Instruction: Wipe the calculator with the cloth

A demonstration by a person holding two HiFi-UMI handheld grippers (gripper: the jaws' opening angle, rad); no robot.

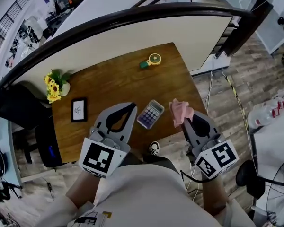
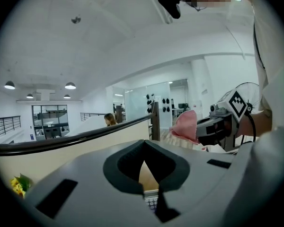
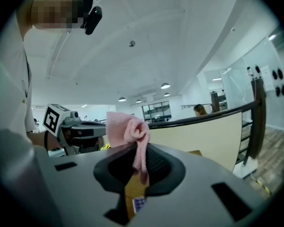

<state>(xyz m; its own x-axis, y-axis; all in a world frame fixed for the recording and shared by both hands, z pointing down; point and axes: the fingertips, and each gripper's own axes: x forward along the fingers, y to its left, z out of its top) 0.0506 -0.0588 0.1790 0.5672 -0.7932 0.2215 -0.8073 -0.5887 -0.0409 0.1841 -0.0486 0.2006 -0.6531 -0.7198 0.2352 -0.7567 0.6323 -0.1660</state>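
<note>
Two claws: my right gripper (image 1: 183,121) clamps the pink cloth (image 1: 179,109); my left gripper (image 1: 132,107) is closed on nothing. Only the head view shows the whole calculator (image 1: 150,114).

Head view looks steeply down; both gripper views skim the table (image 1: 113,86), sharing the calculator (image 1: 150,114).

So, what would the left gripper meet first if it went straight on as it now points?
Probably the beige partition beyond the table; the left gripper points roughly level over it, and the calculator lies right of its line.
</note>
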